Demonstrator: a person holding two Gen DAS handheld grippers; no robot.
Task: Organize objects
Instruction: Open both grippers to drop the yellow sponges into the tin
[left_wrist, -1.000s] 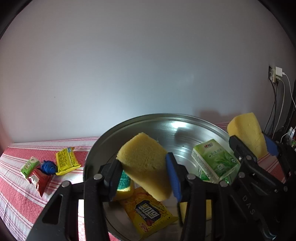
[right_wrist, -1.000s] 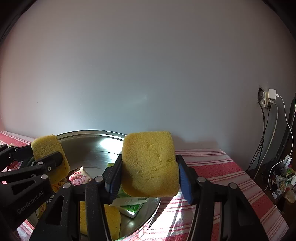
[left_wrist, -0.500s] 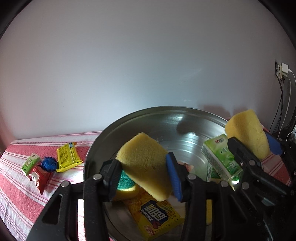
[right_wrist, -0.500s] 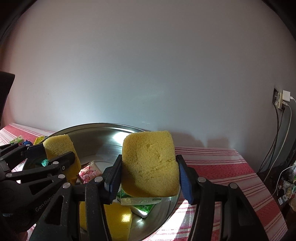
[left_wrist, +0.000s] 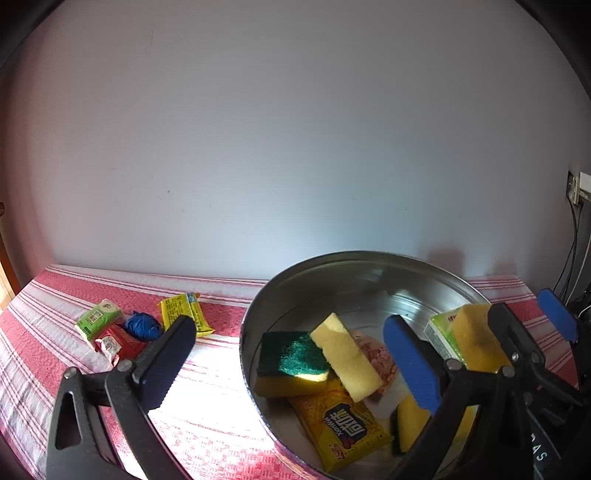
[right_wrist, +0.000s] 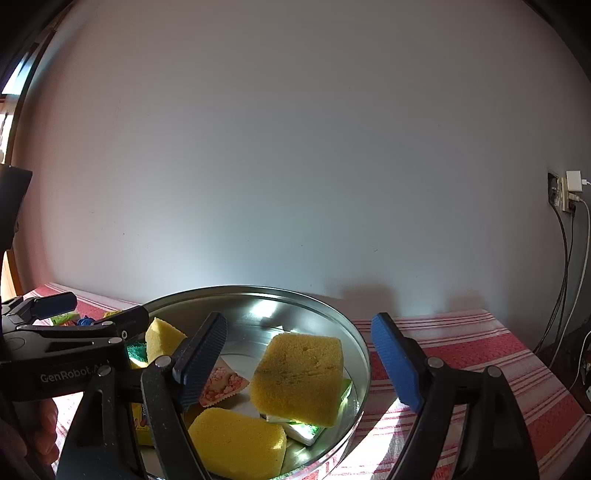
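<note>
A round steel pan (left_wrist: 258, 314) (right_wrist: 354, 343) stands on the red striped cloth. Both grippers are open over it. My left gripper (left_wrist: 291, 354) is empty; a yellow sponge (left_wrist: 351, 362) lies in the pan below it, leaning on a green-topped sponge (left_wrist: 291, 358). My right gripper (right_wrist: 299, 362) is empty; a second yellow sponge (right_wrist: 299, 376) rests on a green tissue pack (right_wrist: 306, 430). A third yellow sponge (right_wrist: 236, 443) lies at the pan's near side. A yellow snack packet (left_wrist: 343, 424) and a pink packet (right_wrist: 221, 382) lie in the pan.
Left of the pan on the cloth lie a green tissue pack (left_wrist: 98, 317), a blue ball (left_wrist: 142, 325), a yellow packet (left_wrist: 184, 310) and a red packet (left_wrist: 110, 343). A white wall stands behind. A wall socket (right_wrist: 567, 192) with cables is at the right.
Both grippers have opened and let go of their yellow sponges, which now lie in the pan. Both grippers have drawn back and up from the pan.
</note>
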